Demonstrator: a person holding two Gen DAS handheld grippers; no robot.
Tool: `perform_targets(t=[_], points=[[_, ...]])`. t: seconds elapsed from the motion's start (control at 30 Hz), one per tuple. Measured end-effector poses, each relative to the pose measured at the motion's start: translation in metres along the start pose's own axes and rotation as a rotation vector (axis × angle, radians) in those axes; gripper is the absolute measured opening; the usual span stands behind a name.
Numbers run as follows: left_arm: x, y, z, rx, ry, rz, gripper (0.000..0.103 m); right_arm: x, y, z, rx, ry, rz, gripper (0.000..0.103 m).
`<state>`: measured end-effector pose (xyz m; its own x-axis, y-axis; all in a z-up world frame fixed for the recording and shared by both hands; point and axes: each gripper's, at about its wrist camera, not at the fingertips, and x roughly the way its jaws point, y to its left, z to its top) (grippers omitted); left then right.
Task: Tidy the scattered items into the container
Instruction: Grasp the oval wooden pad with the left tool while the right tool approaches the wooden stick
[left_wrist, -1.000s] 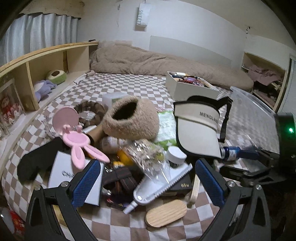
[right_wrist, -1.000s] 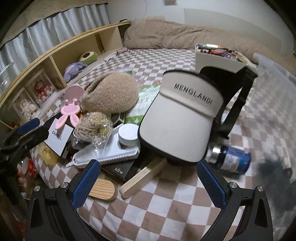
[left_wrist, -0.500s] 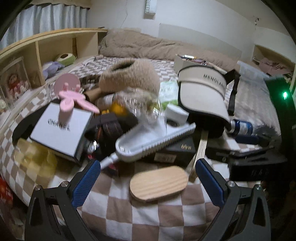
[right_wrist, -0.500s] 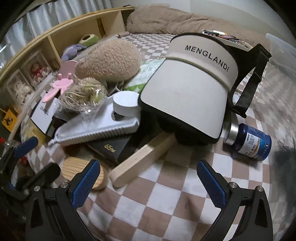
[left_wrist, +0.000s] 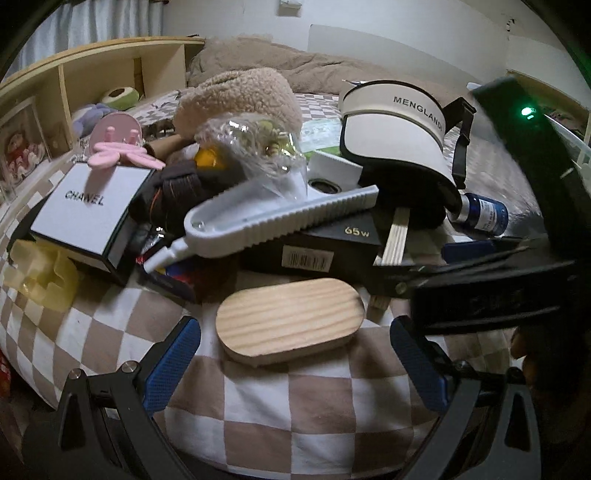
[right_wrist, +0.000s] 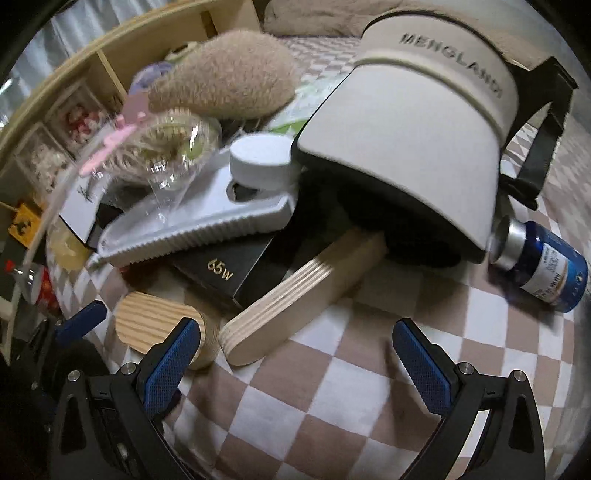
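A pile of items lies on the checkered bed. My left gripper (left_wrist: 295, 363) is open, its fingers either side of an oval wooden block (left_wrist: 290, 325), not touching. My right gripper (right_wrist: 295, 360) is open just before the end of a plywood strip (right_wrist: 295, 295); the oval block (right_wrist: 155, 325) lies at its left finger. Behind are a black "65w" box (left_wrist: 332, 240), a white ribbed tray (left_wrist: 273, 221), a white MENGLANDI visor (right_wrist: 406, 147), a blue bottle (right_wrist: 546, 269), a fuzzy beige hat (left_wrist: 240, 96) and a white CHANEL box (left_wrist: 88, 210). The container does not show.
A wooden shelf (left_wrist: 92, 70) with plush toys runs along the left. A brown blanket (left_wrist: 295, 70) lies at the far end of the bed. The right gripper's body (left_wrist: 498, 288) crosses the right of the left wrist view. The bed edge is just below both grippers.
Both grippers have come lower and closer to the pile's near edge. The oval block now lies between the left fingers, and the plywood strip lies ahead of the right ones. Both stayed open.
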<state>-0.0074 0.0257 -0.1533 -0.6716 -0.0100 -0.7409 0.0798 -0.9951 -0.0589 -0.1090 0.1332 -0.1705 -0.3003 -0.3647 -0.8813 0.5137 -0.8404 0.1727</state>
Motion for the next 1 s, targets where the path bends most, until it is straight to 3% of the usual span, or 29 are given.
perform_targets(t=[0.2, 0.63, 0.8, 0.93, 1.0], points=[[0.009, 0.002, -0.004, -0.033, 0.014, 0.027, 0.103, 0.006, -0.008, -0.003, 0.027, 0.021, -0.027, 0.103], [0.024, -0.012, -0.001, -0.007, 0.022, 0.083, 0.103, -0.024, -0.073, -0.039, 0.27, -0.08, -0.07, 0.103], [0.033, -0.014, -0.001, -0.048, 0.027, 0.118, 0.103, -0.027, -0.078, -0.04, 0.282, -0.097, -0.115, 0.103], [0.031, -0.01, -0.002, -0.058, 0.011, 0.089, 0.103, -0.028, -0.075, -0.039, 0.269, -0.099, -0.113, 0.103], [0.028, -0.006, -0.002, -0.072, -0.001, 0.085, 0.095, -0.029, -0.075, -0.039, 0.274, -0.099, -0.089, 0.103]])
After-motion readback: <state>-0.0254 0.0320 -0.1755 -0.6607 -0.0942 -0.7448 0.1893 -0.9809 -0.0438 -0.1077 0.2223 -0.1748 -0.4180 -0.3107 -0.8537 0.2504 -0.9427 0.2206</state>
